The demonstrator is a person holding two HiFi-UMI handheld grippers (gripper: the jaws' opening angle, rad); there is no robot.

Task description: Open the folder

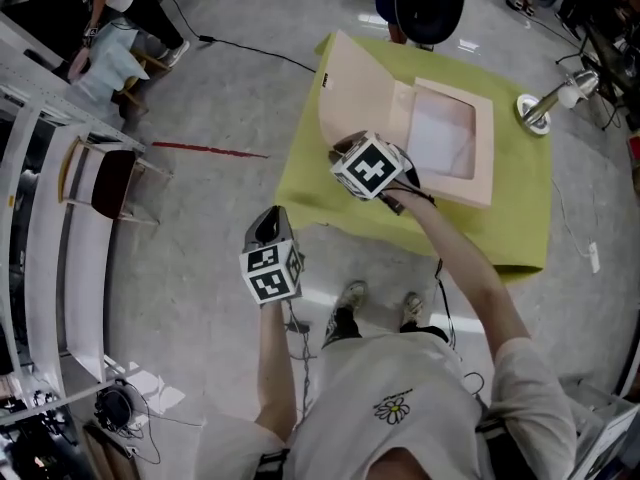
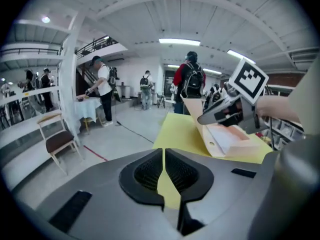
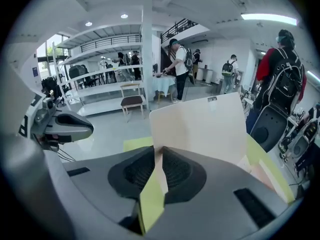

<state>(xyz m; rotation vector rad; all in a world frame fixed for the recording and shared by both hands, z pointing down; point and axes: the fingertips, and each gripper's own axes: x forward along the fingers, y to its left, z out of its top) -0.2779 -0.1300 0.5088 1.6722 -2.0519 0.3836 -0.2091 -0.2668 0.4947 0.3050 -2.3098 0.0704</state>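
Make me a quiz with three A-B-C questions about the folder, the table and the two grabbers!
1. Where is the left gripper?
A on a chair
B over the floor, off the tablecloth
C under a shelf

2. What colour is the tablecloth?
A blue
B red
C yellow-green

3. How is the folder cover?
A lifted, pinched by the right gripper
B lying flat shut
C torn off

Answers:
1 B: the head view shows it past the tablecloth's edge.
2 C: every view shows it yellow-green.
3 A: the right gripper view shows the cover standing up, its edge between the closed jaws.
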